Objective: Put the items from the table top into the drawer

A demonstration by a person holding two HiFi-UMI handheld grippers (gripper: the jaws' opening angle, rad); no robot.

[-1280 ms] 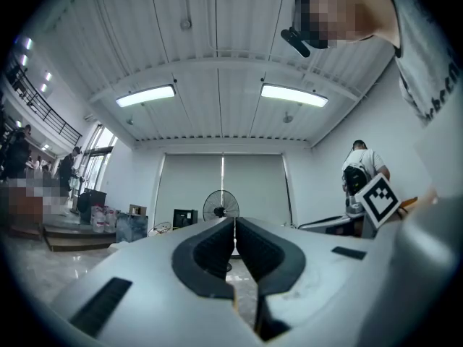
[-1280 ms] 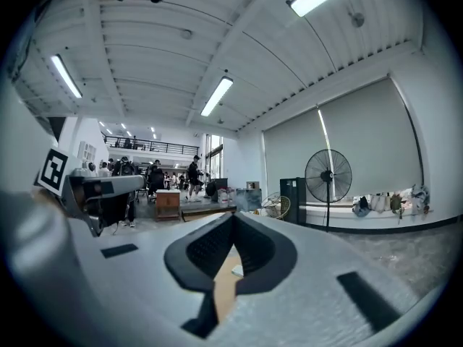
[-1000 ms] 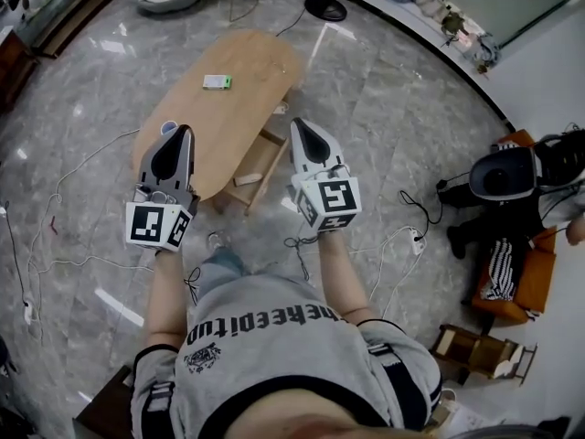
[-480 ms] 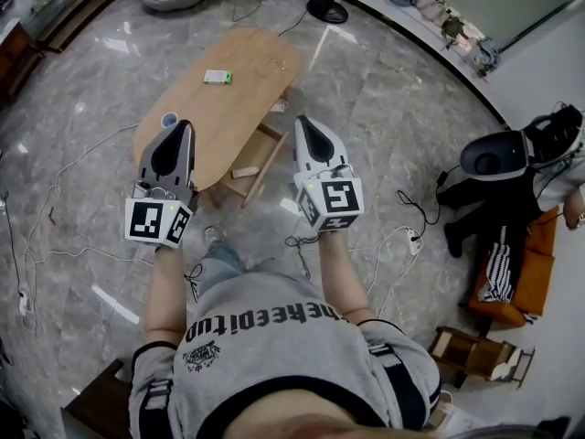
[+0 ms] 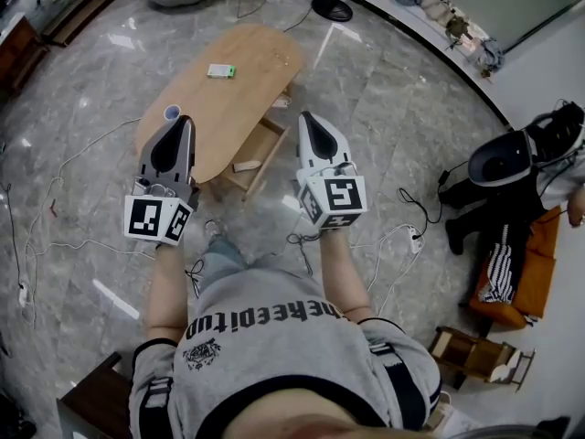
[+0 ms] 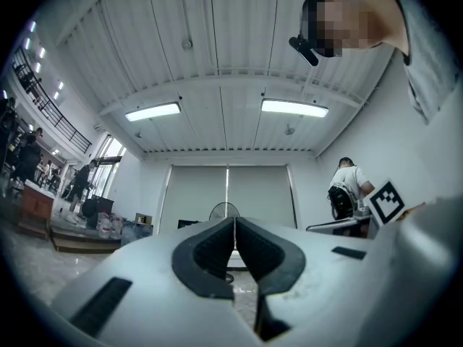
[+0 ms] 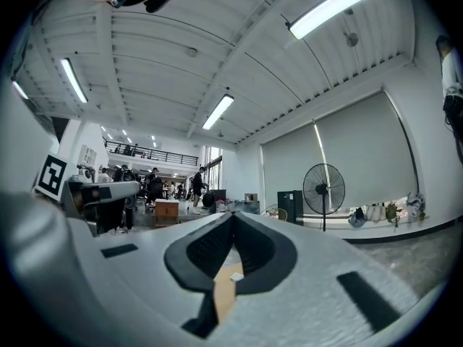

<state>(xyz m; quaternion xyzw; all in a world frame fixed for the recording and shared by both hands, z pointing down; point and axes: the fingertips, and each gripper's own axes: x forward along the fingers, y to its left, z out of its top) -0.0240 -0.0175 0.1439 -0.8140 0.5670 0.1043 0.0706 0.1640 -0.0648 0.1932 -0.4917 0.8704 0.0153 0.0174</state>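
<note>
Left claw (image 5: pixel 180 124), pinched closed and empty like the right claw (image 5: pixel 306 119), hung just short of the blue cup (image 5: pixel 171 113) at the counter's (image 5: pixel 256 58) near-left edge, green box (image 5: pixel 219 71) beyond.

The person wears a grey sweatshirt (image 5: pixel 274 337) with black lettering across its chest, a small black emblem beside the lettering, and black-and-white bands on its sleeves, above blue jeans (image 5: pixel 219 265). The left gripper (image 5: pixel 185 122) and right gripper (image 5: pixel 305 117) are pale grey shells with black pads. Each ends in a white cube printed with black square markers.
</note>
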